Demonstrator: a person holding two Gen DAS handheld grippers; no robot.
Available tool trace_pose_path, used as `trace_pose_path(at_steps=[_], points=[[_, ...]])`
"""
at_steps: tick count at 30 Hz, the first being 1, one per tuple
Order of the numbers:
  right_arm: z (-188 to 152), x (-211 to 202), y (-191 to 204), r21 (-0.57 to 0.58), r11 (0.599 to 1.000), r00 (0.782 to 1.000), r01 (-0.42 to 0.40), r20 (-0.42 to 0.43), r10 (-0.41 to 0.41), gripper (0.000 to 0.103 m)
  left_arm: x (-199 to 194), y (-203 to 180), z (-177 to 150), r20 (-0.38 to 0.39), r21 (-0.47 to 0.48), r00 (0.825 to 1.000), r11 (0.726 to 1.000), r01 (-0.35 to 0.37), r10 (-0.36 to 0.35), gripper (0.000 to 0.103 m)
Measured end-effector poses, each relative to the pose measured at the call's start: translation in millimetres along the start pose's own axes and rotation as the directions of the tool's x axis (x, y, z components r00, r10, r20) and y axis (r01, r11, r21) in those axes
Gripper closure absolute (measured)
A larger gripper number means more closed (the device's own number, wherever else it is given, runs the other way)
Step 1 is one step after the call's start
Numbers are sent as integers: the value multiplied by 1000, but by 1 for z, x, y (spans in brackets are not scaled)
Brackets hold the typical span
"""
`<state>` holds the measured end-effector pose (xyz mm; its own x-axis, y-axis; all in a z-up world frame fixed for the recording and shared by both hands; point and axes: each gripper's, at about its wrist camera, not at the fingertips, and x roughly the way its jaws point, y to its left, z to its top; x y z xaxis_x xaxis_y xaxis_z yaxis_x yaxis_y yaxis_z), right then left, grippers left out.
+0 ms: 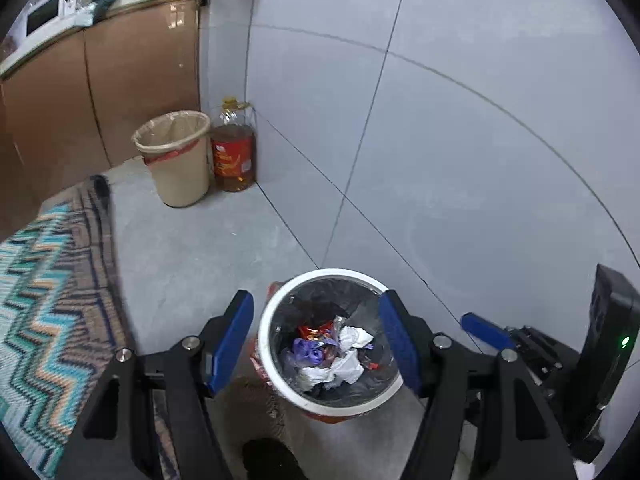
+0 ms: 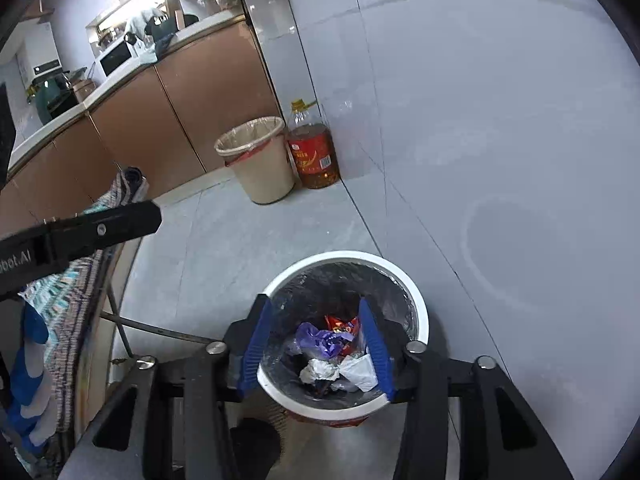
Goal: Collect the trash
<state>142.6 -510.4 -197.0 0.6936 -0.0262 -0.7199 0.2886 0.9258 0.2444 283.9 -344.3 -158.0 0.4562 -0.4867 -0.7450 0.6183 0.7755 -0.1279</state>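
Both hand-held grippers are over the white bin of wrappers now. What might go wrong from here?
1. The white bin stands free on the floor; a bump from the open left hand-held gripper or right hand-held gripper may tip it.
2. The crumpled tissue and purple wrapper look light and could slip from a pinch.

The white-rimmed bin (image 1: 280, 390) hides its own base in both views, and the left gripper's blue fingers (image 1: 400, 344) cover parts of its rim. What lies under the crumpled trash (image 2: 340, 368) inside that bin cannot be seen. Beyond the bin, the label print on the oil bottle (image 2: 312, 152) is too small to read. Left of the bin, the patterned rug (image 1: 36, 300) runs off the frame edge
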Motion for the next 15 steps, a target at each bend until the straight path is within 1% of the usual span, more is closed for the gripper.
trace_pose_path(at_steps=[2, 4, 6, 7, 8, 12, 13, 15], points=[[2, -13, 12, -6, 1000, 1000, -7, 20, 7, 54, -17, 2, -2, 20, -3, 1000, 1000, -20, 21, 39], [5, -29, 26, -17, 1000, 999, -19, 45, 20, 50, -39, 6, -5, 46, 0, 998, 999, -51, 51, 39], [7, -45, 43, -31, 999, 997, -33, 74, 36, 42, -59, 9, -9, 75, 9, 993, 996, -89, 88, 39], [8, -56, 52, -39, 998, 995, -42, 91, 45, 40, -73, 11, -12, 92, 16, 988, 992, -124, 122, 39], [8, -63, 60, -47, 998, 993, -49, 103, 54, 35, -83, 14, -15, 101, 20, 984, 988, -153, 150, 39], [6, -96, 100, -103, 992, 985, -72, 146, 87, 25, -124, 28, -30, 141, 22, 968, 977, -212, 207, 39], [5, -102, 108, -116, 990, 984, -75, 153, 92, 24, -136, 32, -34, 153, 19, 963, 974, -226, 221, 39], [2, -115, 128, -143, 987, 981, -77, 163, 100, 20, -159, 42, -42, 179, 6, 949, 964, -265, 259, 39]])
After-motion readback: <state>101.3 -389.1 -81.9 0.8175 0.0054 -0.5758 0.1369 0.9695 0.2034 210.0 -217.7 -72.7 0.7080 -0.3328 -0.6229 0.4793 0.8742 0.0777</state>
